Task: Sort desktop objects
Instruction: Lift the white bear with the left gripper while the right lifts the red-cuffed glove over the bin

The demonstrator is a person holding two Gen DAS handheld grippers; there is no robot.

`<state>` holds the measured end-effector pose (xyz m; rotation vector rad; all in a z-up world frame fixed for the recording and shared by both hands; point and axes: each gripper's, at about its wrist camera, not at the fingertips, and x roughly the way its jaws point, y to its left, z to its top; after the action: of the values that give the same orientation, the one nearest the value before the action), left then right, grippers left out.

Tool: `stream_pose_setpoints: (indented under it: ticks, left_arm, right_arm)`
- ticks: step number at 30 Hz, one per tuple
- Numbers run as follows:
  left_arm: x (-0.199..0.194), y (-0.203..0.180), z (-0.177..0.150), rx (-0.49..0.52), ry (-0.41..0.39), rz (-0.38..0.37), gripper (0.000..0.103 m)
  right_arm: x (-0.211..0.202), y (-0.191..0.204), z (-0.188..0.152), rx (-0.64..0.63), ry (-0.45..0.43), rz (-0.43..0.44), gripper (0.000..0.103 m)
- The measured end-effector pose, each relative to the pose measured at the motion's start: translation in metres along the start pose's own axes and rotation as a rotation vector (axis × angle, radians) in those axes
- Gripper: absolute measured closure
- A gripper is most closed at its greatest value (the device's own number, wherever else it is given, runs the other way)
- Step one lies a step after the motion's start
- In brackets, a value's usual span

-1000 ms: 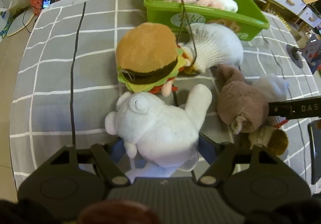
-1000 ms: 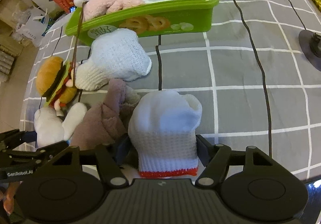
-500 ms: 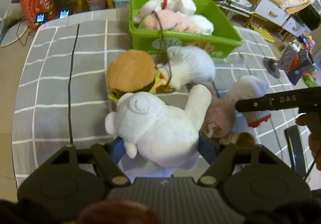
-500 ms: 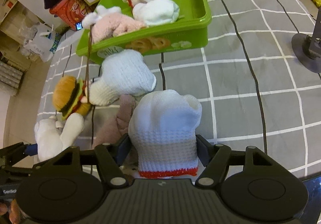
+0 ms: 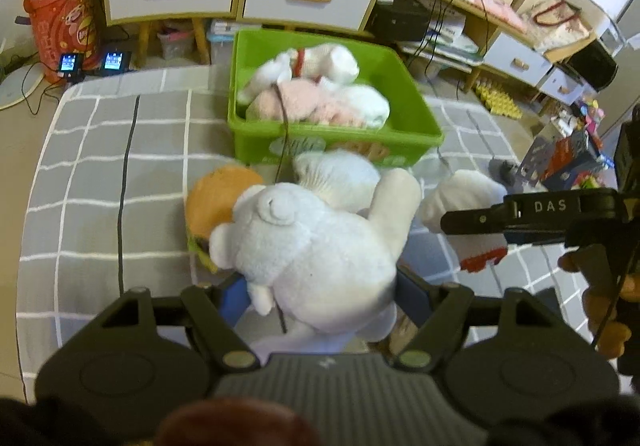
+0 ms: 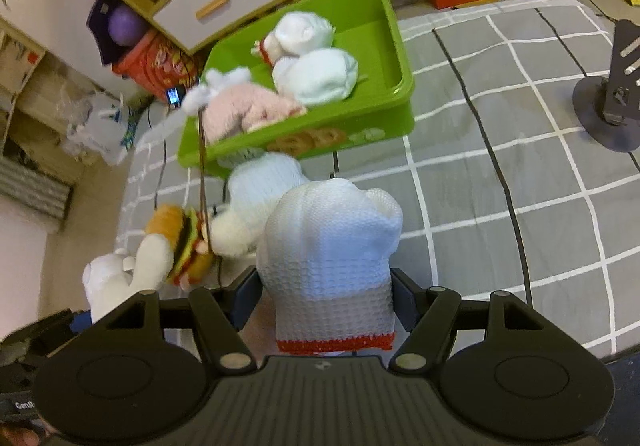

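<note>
Biggest risk imo: a thin dark cord (image 5: pixel 282 134) runs from the green bin (image 5: pixel 416 126) down past my white bear (image 5: pixel 312 258), so it could snag or drag toys out. Left gripper (image 5: pixel 316 298) is clamped on the bear, which sits between its fingers, above the table and short of the bin. Right gripper (image 6: pixel 326 302) is clamped on the white glove (image 6: pixel 332 246), same deal, bin ahead and to the left.

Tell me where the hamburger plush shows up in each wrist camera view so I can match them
Left wrist: hamburger plush left of centre, partly hidden behind the white bear.
Right wrist: hamburger plush at lower left, seen edge-on, beside the bear's raised arm.
Shared landmark: the green bin, beyond the plush in both.
</note>
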<state>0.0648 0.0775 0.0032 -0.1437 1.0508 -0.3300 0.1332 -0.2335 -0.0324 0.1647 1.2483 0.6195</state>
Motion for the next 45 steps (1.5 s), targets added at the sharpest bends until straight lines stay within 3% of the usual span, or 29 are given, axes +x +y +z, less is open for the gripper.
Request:
stream_pose_setpoints:
  ticks: [11, 19, 22, 27, 33, 37, 40, 45]
  left_arm:
    - [0.000, 0.001, 0.017, -0.067, -0.054, -0.017, 0.029]
    - [0.001, 0.007, 0.043, -0.148, -0.132, -0.004, 0.029]
    - [-0.003, 0.011, 0.055, -0.170, -0.171, 0.014, 0.029]
    - [0.002, 0.018, 0.079, -0.212, -0.173, 0.016, 0.029]
    - [0.013, 0.011, 0.110, -0.173, -0.160, 0.037, 0.029]
    - [0.024, 0.008, 0.130, -0.152, -0.184, 0.026, 0.029]
    - [0.038, 0.006, 0.149, -0.122, -0.235, 0.062, 0.029]
    - [0.064, 0.016, 0.171, -0.162, -0.229, 0.056, 0.029]
  right_arm:
    - [-0.009, -0.006, 0.017, 0.067, -0.057, 0.018, 0.034]
    - [-0.007, -0.013, 0.031, 0.096, -0.100, -0.019, 0.034]
    - [-0.008, -0.017, 0.033, 0.134, -0.111, 0.011, 0.034]
    - [-0.007, -0.019, 0.043, 0.161, -0.098, 0.038, 0.034]
    - [-0.015, -0.019, 0.070, 0.184, -0.136, 0.018, 0.034]
    - [-0.015, -0.014, 0.095, 0.192, -0.183, 0.059, 0.034]
    - [-0.004, -0.007, 0.118, 0.203, -0.208, 0.112, 0.034]
    - [0.015, -0.006, 0.141, 0.222, -0.230, 0.170, 0.034]
